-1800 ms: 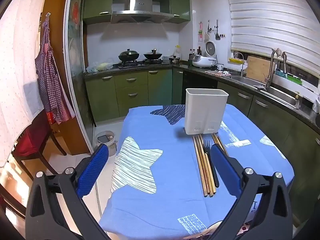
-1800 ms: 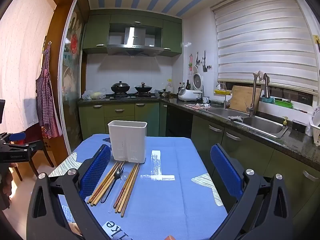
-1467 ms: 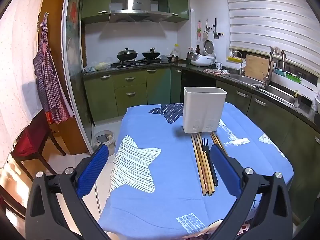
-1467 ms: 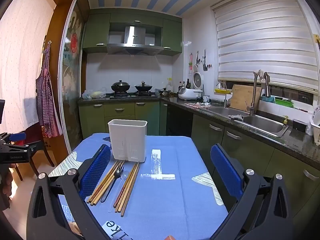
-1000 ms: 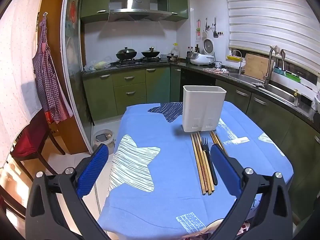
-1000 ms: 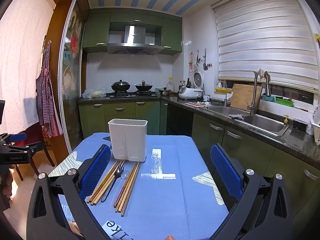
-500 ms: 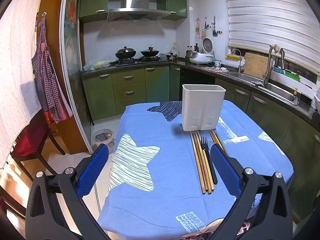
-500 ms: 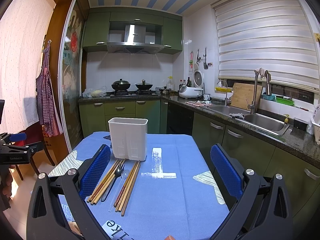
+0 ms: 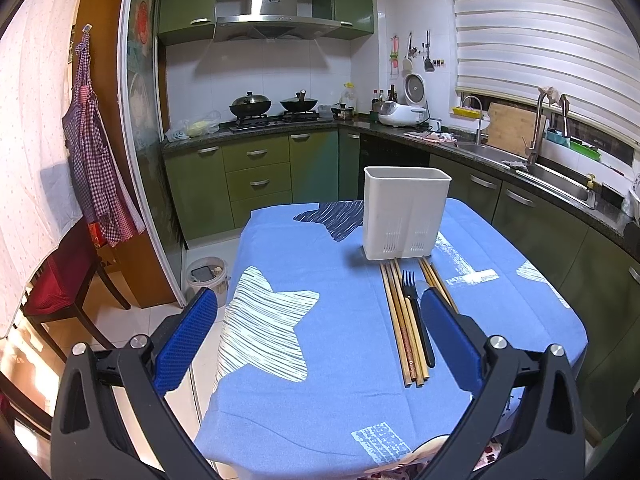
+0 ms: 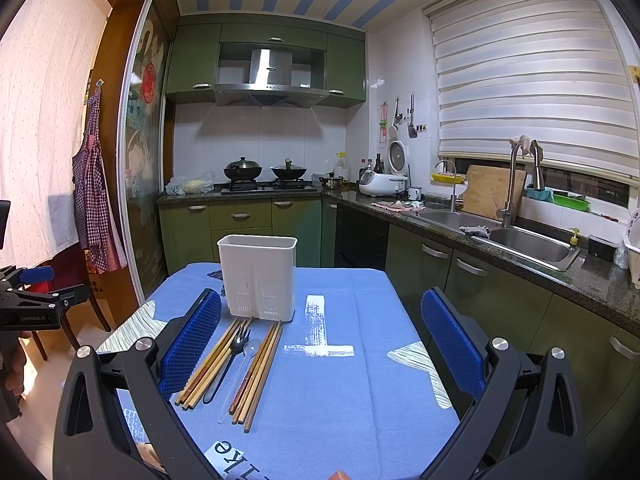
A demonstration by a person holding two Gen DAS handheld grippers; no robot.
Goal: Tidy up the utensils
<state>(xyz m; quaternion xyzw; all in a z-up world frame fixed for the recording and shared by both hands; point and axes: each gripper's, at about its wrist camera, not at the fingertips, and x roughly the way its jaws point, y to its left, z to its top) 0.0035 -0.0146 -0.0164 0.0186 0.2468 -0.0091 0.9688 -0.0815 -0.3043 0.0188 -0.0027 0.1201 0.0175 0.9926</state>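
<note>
A white utensil holder [image 9: 405,218] [image 10: 258,276] stands upright on the blue tablecloth [image 9: 312,272]. In front of it lie wooden chopsticks [image 9: 400,320] [image 10: 212,364], a black fork [image 9: 416,316] [image 10: 226,364], a clear spoon [image 10: 246,364] and more chopsticks [image 10: 260,372]. My left gripper [image 9: 320,308] is open above the near table edge, left of the utensils. My right gripper [image 10: 320,308] is open too, with the utensils by its left finger. Neither holds anything. The left gripper also shows at the left edge [image 10: 36,300] of the right wrist view.
Green kitchen cabinets [image 9: 256,184] and a stove with pots [image 9: 272,112] line the far wall. A counter with a sink [image 10: 520,240] runs along the right. A red chair [image 9: 60,280] and a small bin [image 9: 206,276] stand on the floor to the left of the table.
The left wrist view has tilted slightly, so the holder and utensils sit a little lower and to the left. The right gripper has barely moved. Both stay open.
</note>
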